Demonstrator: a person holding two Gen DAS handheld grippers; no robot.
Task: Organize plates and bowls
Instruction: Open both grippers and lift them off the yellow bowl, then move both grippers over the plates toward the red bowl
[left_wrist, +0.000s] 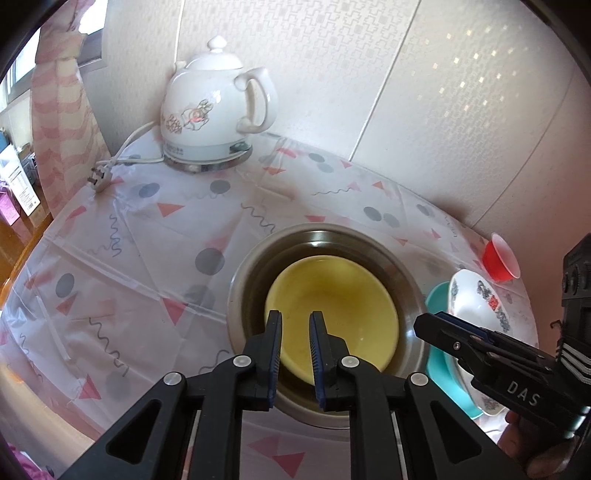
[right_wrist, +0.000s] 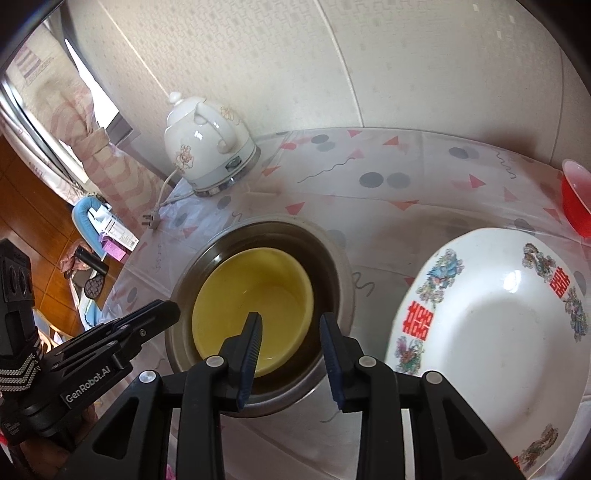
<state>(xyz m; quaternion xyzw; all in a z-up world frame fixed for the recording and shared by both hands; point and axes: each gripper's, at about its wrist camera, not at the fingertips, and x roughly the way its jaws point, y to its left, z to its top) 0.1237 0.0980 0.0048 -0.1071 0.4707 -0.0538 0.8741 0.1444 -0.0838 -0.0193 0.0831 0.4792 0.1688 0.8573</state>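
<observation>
Inside the round steel bowl (left_wrist: 412, 295) sits the yellow plastic bowl (left_wrist: 332, 306), its six o'clock rim hidden by the left gripper (left_wrist: 295, 354), narrowly parted and empty; right gripper (right_wrist: 291, 354) open, holding nothing; at three o'clock, patterned white plate (right_wrist: 491, 332), edge cut off

yellow bowl (right_wrist: 255, 314) in steel bowl (right_wrist: 332, 266), patterned plate (right_wrist: 491, 332)

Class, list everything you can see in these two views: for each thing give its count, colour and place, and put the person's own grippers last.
Kettle: one, white, back corner on its base.
Plug: one, white, lying beside kettle.
Metal bowl: one, steel, table centre.
Yellow bowl: one, nested inside metal bowl.
Patterned plate: one, white, right of bowls.
Teal plate: one, under patterned plate.
Red cup: one, far right.
Left gripper: black, open, empty, over yellow bowl.
Right gripper: black, open, empty.
</observation>
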